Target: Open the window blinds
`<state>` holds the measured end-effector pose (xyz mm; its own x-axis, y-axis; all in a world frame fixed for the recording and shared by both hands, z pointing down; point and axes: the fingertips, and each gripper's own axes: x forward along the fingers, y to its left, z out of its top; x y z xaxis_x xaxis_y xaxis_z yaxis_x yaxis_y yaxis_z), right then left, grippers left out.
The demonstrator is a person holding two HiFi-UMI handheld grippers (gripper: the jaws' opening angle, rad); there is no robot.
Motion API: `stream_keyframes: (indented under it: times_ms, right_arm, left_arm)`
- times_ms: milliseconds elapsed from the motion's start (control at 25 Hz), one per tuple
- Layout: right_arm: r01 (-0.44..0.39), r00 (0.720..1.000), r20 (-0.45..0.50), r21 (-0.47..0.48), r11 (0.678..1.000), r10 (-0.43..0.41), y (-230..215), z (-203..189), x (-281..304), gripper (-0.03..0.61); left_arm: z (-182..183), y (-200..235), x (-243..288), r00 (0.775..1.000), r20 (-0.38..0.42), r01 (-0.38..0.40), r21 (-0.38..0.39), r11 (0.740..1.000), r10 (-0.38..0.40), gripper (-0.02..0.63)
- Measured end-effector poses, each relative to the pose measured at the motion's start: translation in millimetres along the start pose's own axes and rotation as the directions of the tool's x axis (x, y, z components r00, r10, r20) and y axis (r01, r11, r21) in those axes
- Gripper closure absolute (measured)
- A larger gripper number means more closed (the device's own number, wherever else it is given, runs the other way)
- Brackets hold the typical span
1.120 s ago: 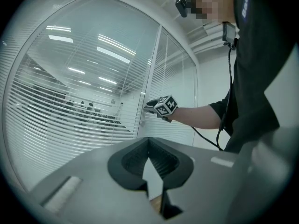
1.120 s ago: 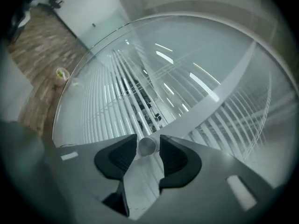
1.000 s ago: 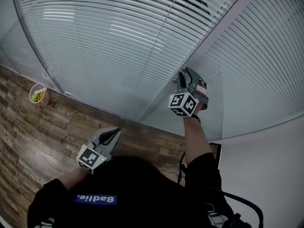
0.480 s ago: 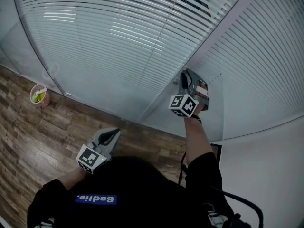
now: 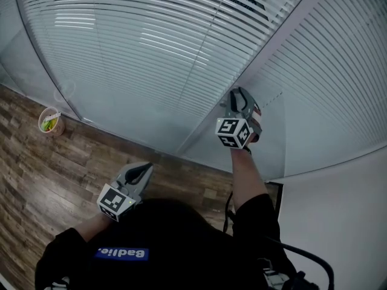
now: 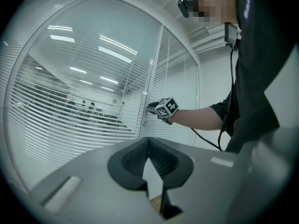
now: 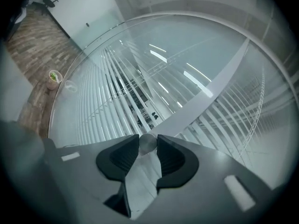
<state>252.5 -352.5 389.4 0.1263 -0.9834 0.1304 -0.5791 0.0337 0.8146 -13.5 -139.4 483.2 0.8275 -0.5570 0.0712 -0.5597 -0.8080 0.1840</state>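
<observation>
Right gripper [image 7: 147,142], held out level at arm's length: jaws have just been closing and now sit clamped on a small round silvery metal knob [image 7: 148,143], one dark ribbed pad on each side, well short of meeting. Knob sits on the white vertical window post [image 7: 210,93] that divides two glazed panes. In the head view the right gripper [image 5: 240,95] is hard up against that post [image 5: 266,47], marker cube towards the camera, bare forearm [image 5: 242,174] running back to a black sleeve. White horizontal-slat window blinds [image 5: 151,47] hang behind the glass on both sides of the post; slats of the left pane are tilted partly, and dark shapes of a room show through the gaps [image 7: 135,97]. Left gripper [image 6: 148,141] is low and well apart from the window, pointing level, jaw tips together with nothing between them; head view shows the same [image 5: 144,171]. Brown wood-plank floor [image 5: 36,162] below. Small round cup with green contents [image 5: 49,121] stands on the floor by the glass.
</observation>
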Motion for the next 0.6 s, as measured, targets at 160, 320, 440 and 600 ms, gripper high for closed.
stream_keyframes:
  times_ms: [160,320,440,600]
  right_arm:
    - [0.006,1.0,0.006,0.095,0.995,-0.007,-1.3,-0.3,-0.1,0.454]
    - [0.006,1.0,0.012,0.179,0.984,-0.009,-2.8,-0.9,0.3,0.454]
    - [0.001,1.0,0.022,0.249,0.968,-0.007,-3.9,-0.6,0.1,0.454]
    - [-0.007,0.999,0.033,0.322,0.947,-0.004,-4.2,-0.2,0.9,0.454]
  left_arm:
    - [0.4,0.4,0.2,1.0,-0.001,0.0,0.0,1.0,0.0,0.614]
    - [0.7,0.9,1.0,1.0,0.0,-0.001,-0.003,1.0,0.001,0.614]
    - [1.0,0.9,0.6,1.0,0.002,-0.001,0.004,1.0,0.001,0.614]
    - [1.0,0.5,0.9,1.0,0.002,0.002,0.014,1.0,-0.002,0.614]
